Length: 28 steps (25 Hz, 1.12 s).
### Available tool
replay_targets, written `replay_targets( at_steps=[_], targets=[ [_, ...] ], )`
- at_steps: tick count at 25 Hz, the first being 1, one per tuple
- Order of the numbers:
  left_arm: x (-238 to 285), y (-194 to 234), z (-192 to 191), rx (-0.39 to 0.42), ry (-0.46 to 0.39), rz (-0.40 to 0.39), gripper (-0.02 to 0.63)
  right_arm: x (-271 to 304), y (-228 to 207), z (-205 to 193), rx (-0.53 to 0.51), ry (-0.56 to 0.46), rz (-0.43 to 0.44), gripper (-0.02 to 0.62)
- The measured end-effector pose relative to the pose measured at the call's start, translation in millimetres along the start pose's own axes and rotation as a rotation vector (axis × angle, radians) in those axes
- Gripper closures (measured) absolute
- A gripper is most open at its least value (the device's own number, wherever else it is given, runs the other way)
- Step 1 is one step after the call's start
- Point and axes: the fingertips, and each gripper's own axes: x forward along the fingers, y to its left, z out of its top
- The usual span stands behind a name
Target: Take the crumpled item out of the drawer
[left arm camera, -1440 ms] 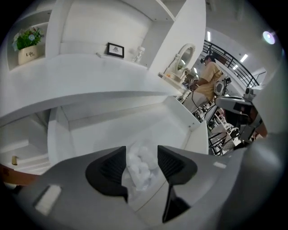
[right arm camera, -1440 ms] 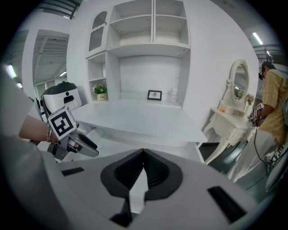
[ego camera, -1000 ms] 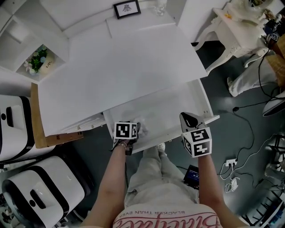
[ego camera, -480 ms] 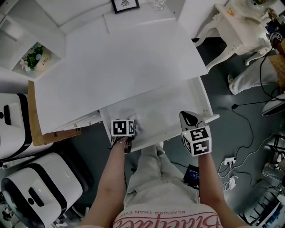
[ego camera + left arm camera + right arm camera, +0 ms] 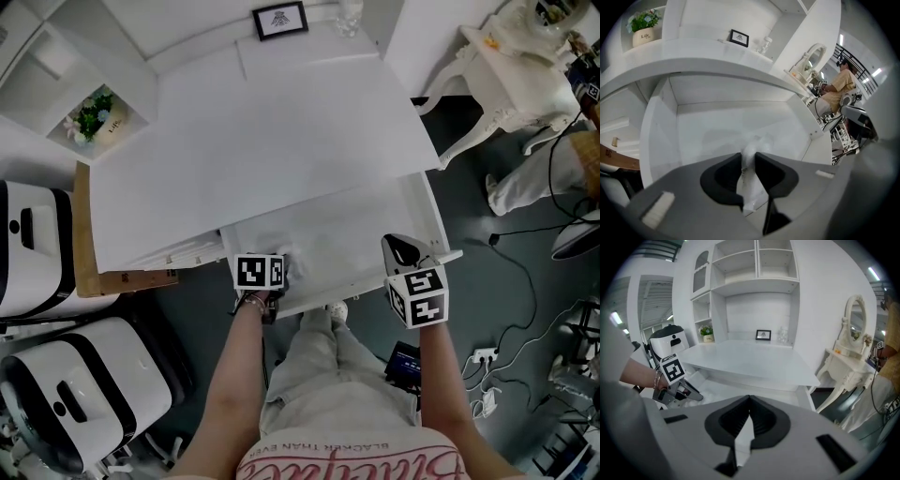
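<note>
While its jaws have just been closing, the left tool [image 5: 749,156] now has them pressed in from both sides on the crumpled item [image 5: 749,190]. This is a thin white wad that stands up between the pads and sticks out a little past their tips. The tool points steeply down into the open drawer [image 5: 361,230]. In the head view it sits at about 7 o'clock of the drawer, just inside the front-left corner, so the crumpled item is low in the drawer there, near its pale floor.

The right tool [image 5: 749,401] has its jaws brought together at the tips, with nothing between them. In the head view it is over the drawer's front-right corner, at about 5 o'clock. Whether it touches the rim cannot be told. The two tools are well apart, one at each front corner.

The drawer is pulled out from under the front edge of a broad white desk [image 5: 262,141], whose top lies at 12 o'clock of the tools. At the far edge of the desk, at 12 o'clock, stands a small black picture frame [image 5: 279,20]. A potted plant [image 5: 92,114] sits in a shelf niche at about 10 o'clock. A white dressing table [image 5: 511,80] stands at 2 o'clock on the dark floor. Two white machines with black bands [image 5: 66,394] are at 8 o'clock, and loose cables [image 5: 492,361] lie at 4 o'clock.
</note>
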Motion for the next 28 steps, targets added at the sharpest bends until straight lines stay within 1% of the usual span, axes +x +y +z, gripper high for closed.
replay_targets(
  at_steps=[2, 10, 14, 18, 21, 28],
  targets=[
    [-11, -3, 5, -0.007, -0.023, -0.004, 0.508, -5, 2, 8, -0.011, -0.016, 0.004, 0.589],
    [-50, -20, 29, 0.003, -0.134, -0.014, 0.508, -25, 0, 46, -0.061, -0.1, 0.005, 0.589],
    [-68, -26, 40, 0.02, -0.183, -0.011, 0.508, -32, 1, 66, -0.092, -0.138, 0.013, 0.589],
    [-88, -29, 56, 0.023, -0.249, -0.009, 0.508, -40, -2, 88, -0.098, -0.191, 0.009, 0.589],
    [-104, -31, 68, 0.048, -0.296, 0.003, 0.508, -49, -5, 108, -0.1, -0.24, 0.003, 0.589],
    [-139, -46, 99, 0.103, -0.403, 0.014, 0.508, -66, -5, 148, -0.147, -0.331, -0.001, 0.589]
  ],
)
